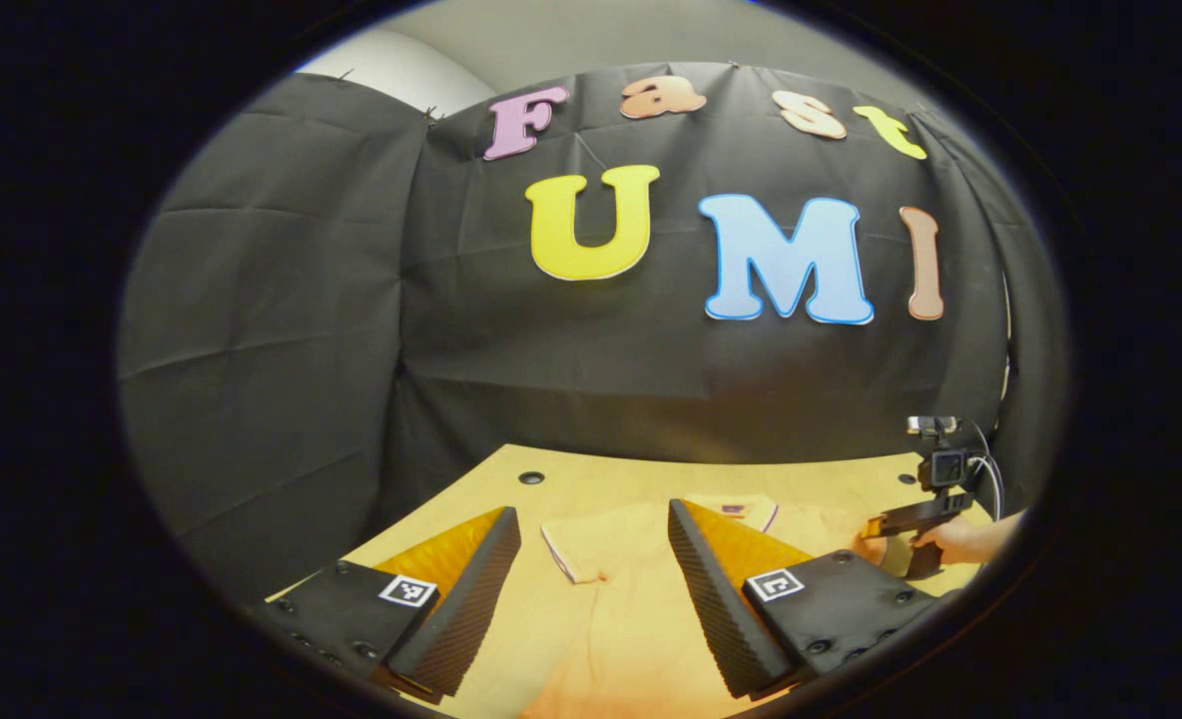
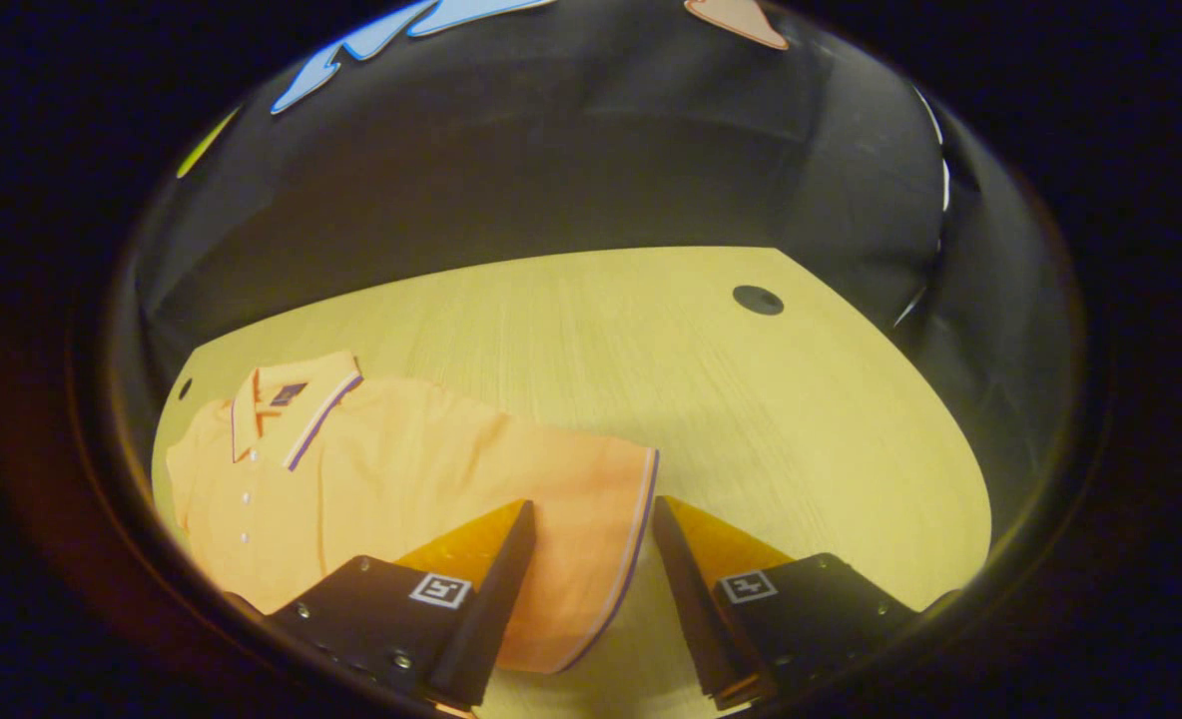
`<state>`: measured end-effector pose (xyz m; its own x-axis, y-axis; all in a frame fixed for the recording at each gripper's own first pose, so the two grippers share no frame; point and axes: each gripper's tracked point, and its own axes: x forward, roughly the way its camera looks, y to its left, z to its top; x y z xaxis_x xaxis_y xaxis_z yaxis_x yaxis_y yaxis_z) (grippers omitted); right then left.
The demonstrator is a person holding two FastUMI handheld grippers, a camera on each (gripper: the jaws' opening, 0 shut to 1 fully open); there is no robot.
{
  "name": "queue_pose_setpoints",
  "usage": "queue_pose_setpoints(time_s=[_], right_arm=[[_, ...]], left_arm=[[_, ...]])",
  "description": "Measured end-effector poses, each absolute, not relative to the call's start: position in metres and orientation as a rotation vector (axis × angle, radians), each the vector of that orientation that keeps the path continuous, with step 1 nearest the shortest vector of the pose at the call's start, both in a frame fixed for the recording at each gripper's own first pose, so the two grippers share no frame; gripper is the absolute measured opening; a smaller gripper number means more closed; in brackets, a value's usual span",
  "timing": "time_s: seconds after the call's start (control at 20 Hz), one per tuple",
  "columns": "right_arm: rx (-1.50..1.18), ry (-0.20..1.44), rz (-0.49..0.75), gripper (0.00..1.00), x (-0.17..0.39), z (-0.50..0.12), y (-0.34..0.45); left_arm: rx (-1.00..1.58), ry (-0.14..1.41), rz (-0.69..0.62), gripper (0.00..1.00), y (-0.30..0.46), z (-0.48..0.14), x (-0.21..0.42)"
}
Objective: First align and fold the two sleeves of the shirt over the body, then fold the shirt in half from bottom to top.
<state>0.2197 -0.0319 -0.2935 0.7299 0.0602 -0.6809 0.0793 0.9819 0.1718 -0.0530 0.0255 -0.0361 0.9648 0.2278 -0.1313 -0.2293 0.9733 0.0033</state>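
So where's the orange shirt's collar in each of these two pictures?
Left gripper view: the collar peeks out low and right of centre, just behind a finger of the left gripper.
Right gripper view: collar at left.
Shared landmark: the wooden table.

One shirt (image 2: 401, 479) lies on one table (image 2: 751, 399); two grippers, left (image 1: 591, 569) and right (image 2: 591, 559), hover over the shirt.

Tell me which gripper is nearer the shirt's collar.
Left, I'd judge. The left gripper straddles a sleeve with the collar just beyond; the right gripper straddles the other sleeve's cuff, farther away.
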Motion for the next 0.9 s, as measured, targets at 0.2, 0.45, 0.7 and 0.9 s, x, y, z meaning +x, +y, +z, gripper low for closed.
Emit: queue_pose_setpoints(time_s=[0.2, 0.45, 0.7, 0.9], right_arm=[[0.205, 0.755, -0.011, 0.33, 0.22, -0.292, -0.03], [0.176, 0.742, 0.013, 0.07, 0.223, -0.289, -0.021], [0.126, 0.701, 0.011, 0.07, 0.222, -0.266, -0.022], [0.127, 0.639, 0.073, 0.07, 0.217, -0.231, -0.005]], left_arm=[[-0.015, 0.135, 0.229, 0.97, 0.024, -0.039, -0.051], [-0.017, 0.136, 0.233, 0.97, 0.025, -0.041, -0.053], [-0.023, 0.132, 0.235, 0.97, 0.026, -0.041, -0.053], [-0.019, 0.131, 0.226, 0.97, 0.024, -0.04, -0.051]])
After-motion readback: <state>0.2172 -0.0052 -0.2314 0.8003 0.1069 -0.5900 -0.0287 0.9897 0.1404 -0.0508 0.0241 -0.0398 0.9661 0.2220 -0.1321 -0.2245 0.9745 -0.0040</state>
